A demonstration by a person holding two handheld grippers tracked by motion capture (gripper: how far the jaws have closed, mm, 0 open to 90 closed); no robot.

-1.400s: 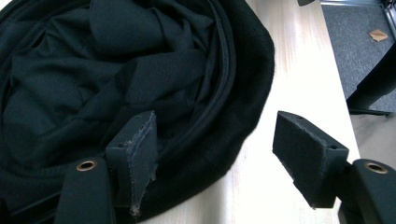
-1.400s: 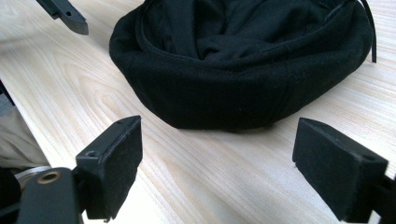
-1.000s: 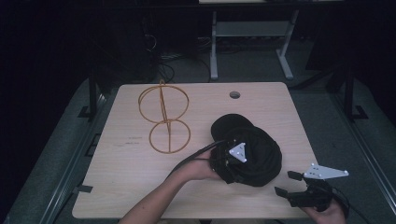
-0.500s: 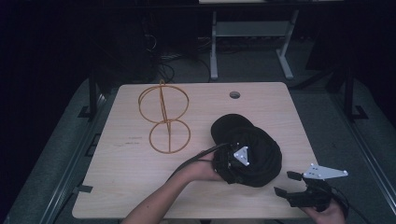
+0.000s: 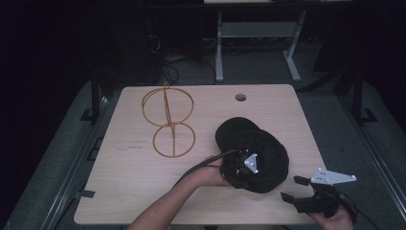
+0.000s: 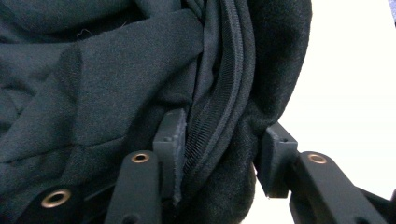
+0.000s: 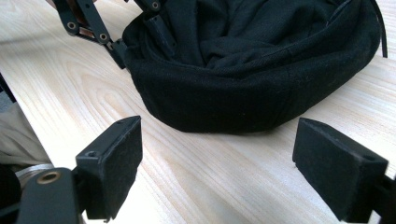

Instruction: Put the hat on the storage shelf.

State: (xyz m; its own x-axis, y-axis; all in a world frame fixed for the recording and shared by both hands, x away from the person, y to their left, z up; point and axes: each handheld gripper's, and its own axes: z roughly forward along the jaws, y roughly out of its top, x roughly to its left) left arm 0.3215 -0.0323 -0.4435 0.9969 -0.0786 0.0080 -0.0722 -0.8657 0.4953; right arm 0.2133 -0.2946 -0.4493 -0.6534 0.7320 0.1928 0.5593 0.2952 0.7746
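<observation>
Black fabric bag (image 5: 256,155) lies crumpled on the near right part of the table (image 5: 139,191), its folds so dark from above that the shape is hard to read. The left gripper (image 5: 238,167) sits at the bag's near left edge, its body mostly lost against the cloth apart from the grey plate on top. In the left gripper view its fingers (image 6: 170,140) have just been closing, with the zipped rim between them; one finger lies against the cloth, the other stands just off it, so the rim is straddled, not yet clamped. The right gripper (image 5: 294,188) hovers off the table's near right corner, fingers (image 7: 114,158) spread wide around nothing, the bag beyond them. An orange wire frame (image 5: 167,122) stands well apart on the left.
</observation>
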